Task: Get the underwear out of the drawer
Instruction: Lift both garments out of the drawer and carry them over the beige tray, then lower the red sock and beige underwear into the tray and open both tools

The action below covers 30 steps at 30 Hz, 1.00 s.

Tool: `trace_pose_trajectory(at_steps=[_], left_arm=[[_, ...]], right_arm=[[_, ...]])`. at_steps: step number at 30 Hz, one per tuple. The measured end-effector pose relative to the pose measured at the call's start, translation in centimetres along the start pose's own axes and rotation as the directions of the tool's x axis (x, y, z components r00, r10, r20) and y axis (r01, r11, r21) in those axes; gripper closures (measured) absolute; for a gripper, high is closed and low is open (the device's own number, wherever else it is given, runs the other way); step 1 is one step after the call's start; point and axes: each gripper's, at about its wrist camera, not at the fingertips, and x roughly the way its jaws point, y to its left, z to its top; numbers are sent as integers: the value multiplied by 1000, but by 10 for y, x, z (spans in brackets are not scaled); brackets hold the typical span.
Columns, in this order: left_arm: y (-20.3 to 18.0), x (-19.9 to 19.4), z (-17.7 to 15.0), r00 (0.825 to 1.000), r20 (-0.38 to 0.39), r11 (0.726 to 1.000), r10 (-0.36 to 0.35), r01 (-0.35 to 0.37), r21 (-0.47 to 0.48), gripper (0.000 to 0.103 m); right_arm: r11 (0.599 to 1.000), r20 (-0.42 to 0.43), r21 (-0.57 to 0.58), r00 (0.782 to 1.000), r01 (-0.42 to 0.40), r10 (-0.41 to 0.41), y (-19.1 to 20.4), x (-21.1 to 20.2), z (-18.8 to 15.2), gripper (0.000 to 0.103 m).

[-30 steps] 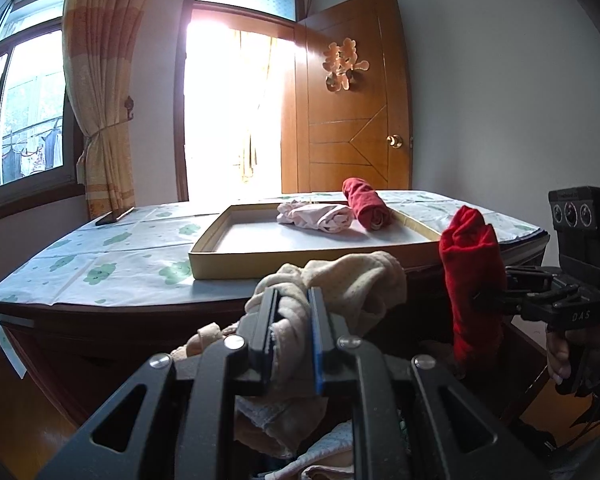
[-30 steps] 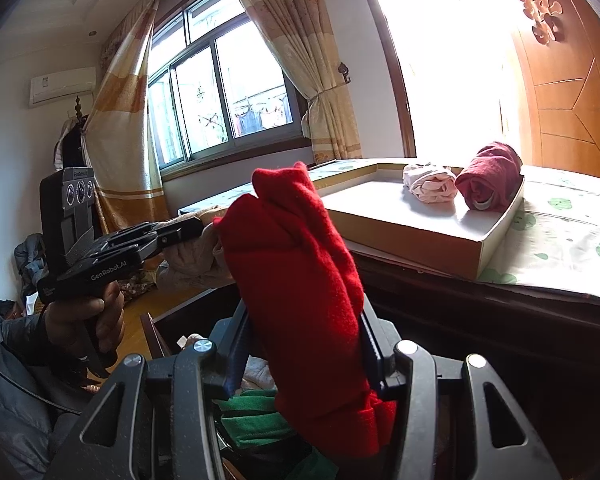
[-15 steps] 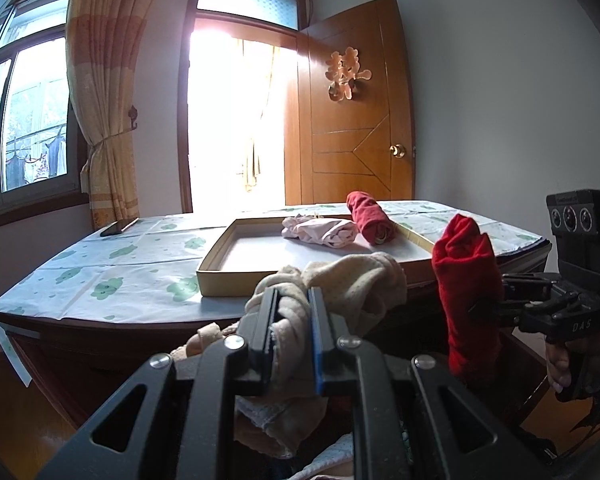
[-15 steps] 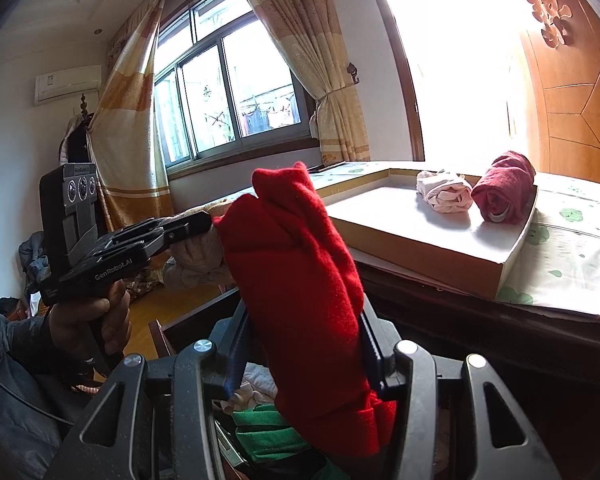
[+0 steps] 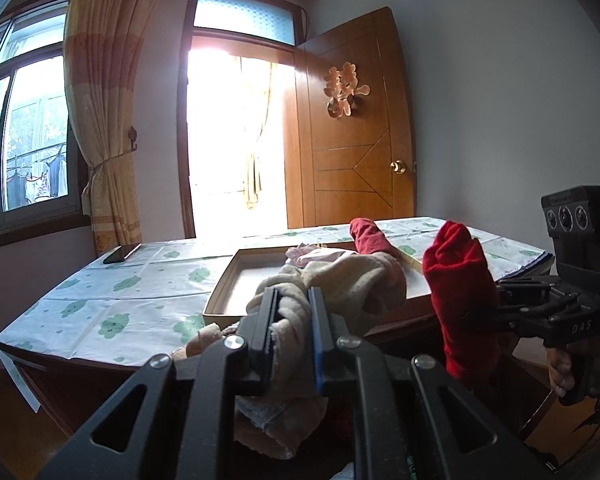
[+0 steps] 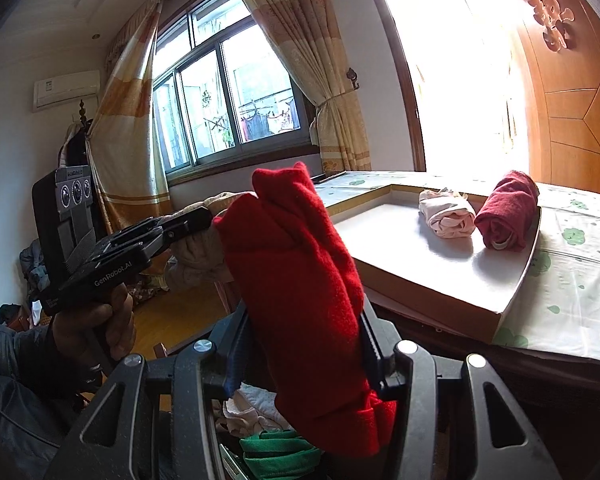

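My left gripper (image 5: 293, 304) is shut on a beige bundle of underwear (image 5: 340, 280), held up in front of the table edge. My right gripper (image 6: 304, 328) is shut on a bright red rolled piece of underwear (image 6: 300, 280), also seen at the right of the left wrist view (image 5: 458, 288). Below the right gripper the open drawer shows more clothing, a green piece (image 6: 276, 452) and a pale one (image 6: 248, 408). On the table a shallow box lid (image 6: 420, 292) holds a pink roll (image 6: 446, 216) and a dark red roll (image 6: 506, 210).
The table carries a white cloth with green prints (image 5: 112, 300). A dark phone (image 5: 121, 253) lies near its far left corner. Behind stand a wooden door (image 5: 352, 132), a bright doorway and curtained windows. A hand (image 6: 96, 320) holds the left gripper's handle.
Both grippers have risen with their bundles; the table top and the box lid now sit lower in both views and more of the box floor shows.
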Motion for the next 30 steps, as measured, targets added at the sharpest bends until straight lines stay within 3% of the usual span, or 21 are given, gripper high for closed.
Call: trace_pose_trajectory(at_steps=[16, 30], left_arm=[[13, 21, 35, 1000, 25, 1000, 7, -7, 2, 91], [32, 86, 70, 999, -36, 1000, 25, -25, -5, 91]], right_arm=[[996, -3, 86, 1000, -18, 18, -15, 11, 58, 53], [981, -72, 193, 997, 24, -11, -49, 47, 105, 53]])
